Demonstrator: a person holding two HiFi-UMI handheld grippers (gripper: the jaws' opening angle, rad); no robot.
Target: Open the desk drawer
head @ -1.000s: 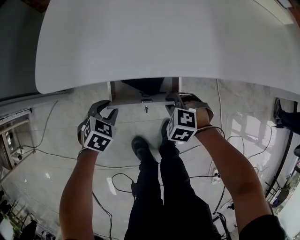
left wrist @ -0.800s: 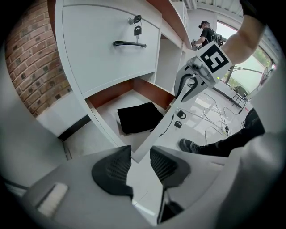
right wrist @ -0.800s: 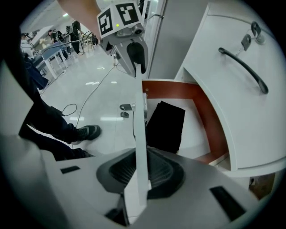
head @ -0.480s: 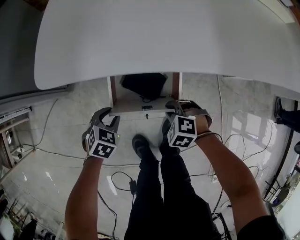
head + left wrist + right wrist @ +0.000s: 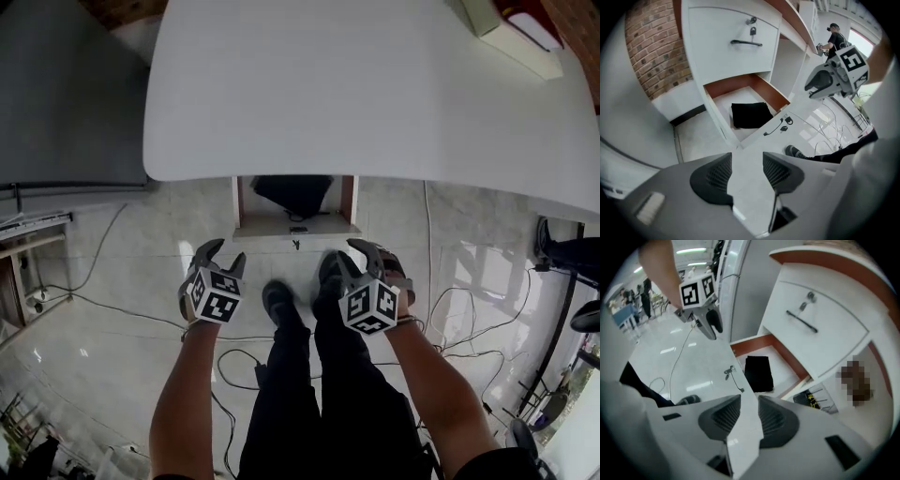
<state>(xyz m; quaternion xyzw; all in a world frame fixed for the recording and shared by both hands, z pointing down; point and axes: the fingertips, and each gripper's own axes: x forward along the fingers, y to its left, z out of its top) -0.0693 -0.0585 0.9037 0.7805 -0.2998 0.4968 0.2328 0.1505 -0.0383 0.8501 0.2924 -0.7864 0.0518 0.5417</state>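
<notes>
Under the desk point(image 5: 375, 84), drawer point(image 5: 281, 229) pulled out, black item point(image 5: 292, 192) lying inside; judged done. Left gripper point(image 5: 223, 253) and right gripper point(image 5: 345, 255) near the drawer front but off it, jaws apart, just opened wider, nothing between them. Left to do: withdrawal, if anything.

Clear from above into drawer point(image 5: 258, 223); roofed farther in by desktop point(image 5: 356, 94); partly filled by black cloth point(image 5: 292, 192); crowded below by shoes point(image 5: 279, 302).
</notes>
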